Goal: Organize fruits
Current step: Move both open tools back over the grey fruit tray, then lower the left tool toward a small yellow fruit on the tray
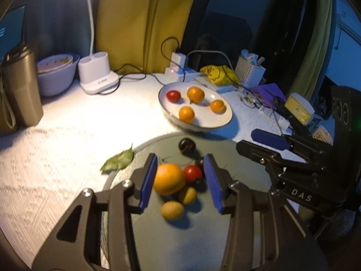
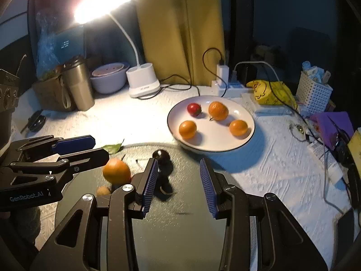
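Fingers of my left gripper (image 1: 182, 180) and right gripper (image 2: 178, 185) open, empty, over round dark-green tray (image 2: 180, 237) beside white plate (image 2: 246, 140).

The left gripper (image 1: 180, 180) hangs over a dark round tray (image 1: 225, 237), its blue pads parted with nothing pressed between them; below sit an orange (image 1: 168, 178), a red tomato (image 1: 191, 173) and two small yellowish fruits (image 1: 172, 210), with a dark plum (image 1: 186, 145) farther back; a green leaf (image 1: 118, 161) lies beside the tray; the white plate (image 1: 222, 124) beyond holds three oranges and one tomato; the right gripper (image 1: 282, 144) reaches in from the right.
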Action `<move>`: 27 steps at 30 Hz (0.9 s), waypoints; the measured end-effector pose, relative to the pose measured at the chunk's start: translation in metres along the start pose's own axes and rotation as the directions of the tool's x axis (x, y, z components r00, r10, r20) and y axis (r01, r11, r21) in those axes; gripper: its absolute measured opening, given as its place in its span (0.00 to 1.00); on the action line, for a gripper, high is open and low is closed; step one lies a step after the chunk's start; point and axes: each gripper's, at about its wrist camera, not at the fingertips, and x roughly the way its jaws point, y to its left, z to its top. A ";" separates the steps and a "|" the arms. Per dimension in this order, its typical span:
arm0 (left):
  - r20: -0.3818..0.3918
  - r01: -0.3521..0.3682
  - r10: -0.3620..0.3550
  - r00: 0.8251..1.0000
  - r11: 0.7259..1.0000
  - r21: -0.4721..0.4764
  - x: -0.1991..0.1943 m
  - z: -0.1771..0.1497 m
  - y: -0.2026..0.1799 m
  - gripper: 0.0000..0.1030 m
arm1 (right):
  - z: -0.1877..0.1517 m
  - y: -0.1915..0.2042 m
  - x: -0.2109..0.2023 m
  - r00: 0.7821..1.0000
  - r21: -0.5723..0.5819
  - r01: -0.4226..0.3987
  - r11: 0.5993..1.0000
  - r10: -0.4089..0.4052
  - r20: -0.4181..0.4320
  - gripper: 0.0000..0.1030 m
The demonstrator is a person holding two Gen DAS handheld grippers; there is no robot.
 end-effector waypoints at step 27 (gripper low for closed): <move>-0.115 -0.004 0.004 0.993 1.000 0.001 0.024 -0.039 0.007 0.43 | -0.030 0.011 0.026 0.996 0.028 -0.025 0.999 0.028 -0.082 0.40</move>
